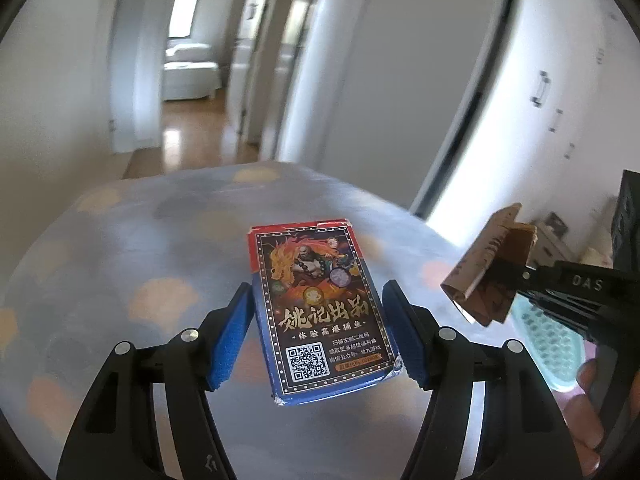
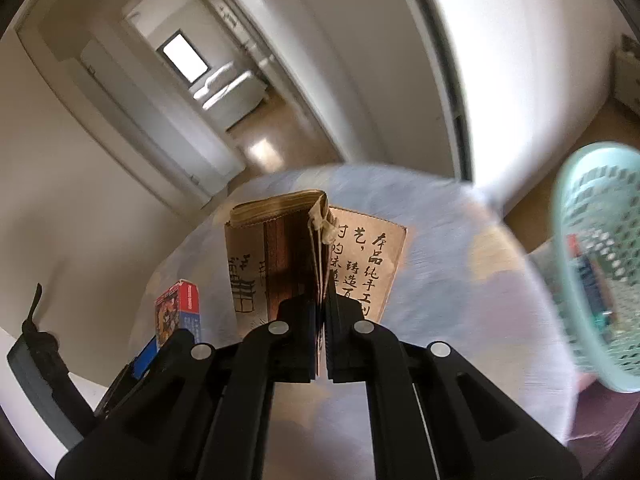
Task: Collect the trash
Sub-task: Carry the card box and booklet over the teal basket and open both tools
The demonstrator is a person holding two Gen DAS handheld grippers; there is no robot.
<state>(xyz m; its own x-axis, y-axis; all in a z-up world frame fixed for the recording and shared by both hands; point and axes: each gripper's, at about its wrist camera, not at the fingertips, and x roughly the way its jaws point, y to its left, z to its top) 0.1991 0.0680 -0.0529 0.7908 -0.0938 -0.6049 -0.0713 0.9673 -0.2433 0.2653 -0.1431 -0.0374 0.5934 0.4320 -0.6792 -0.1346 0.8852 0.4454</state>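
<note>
A playing-card box (image 1: 320, 316), with a blue-and-red printed face and a QR code, sits between the blue pads of my left gripper (image 1: 320, 334). The pads press its two long sides and hold it above the table (image 1: 120, 264). To the right, my right gripper (image 1: 520, 280) is shut on a folded brown paper package (image 1: 486, 268) with dark printed lettering, held in the air. The right wrist view shows that gripper (image 2: 322, 308) with its jaws tight on the brown paper package (image 2: 280, 252). The card box (image 2: 180, 312) shows at lower left there.
A round table with a pale blue cloth patterned in orange patches lies below both grippers. A mint-green perforated plastic basket (image 2: 600, 264) stands at the right, with something coloured inside; the basket (image 1: 554, 344) sits behind the right gripper. White cabinet doors (image 1: 540, 80) and a hallway lie beyond.
</note>
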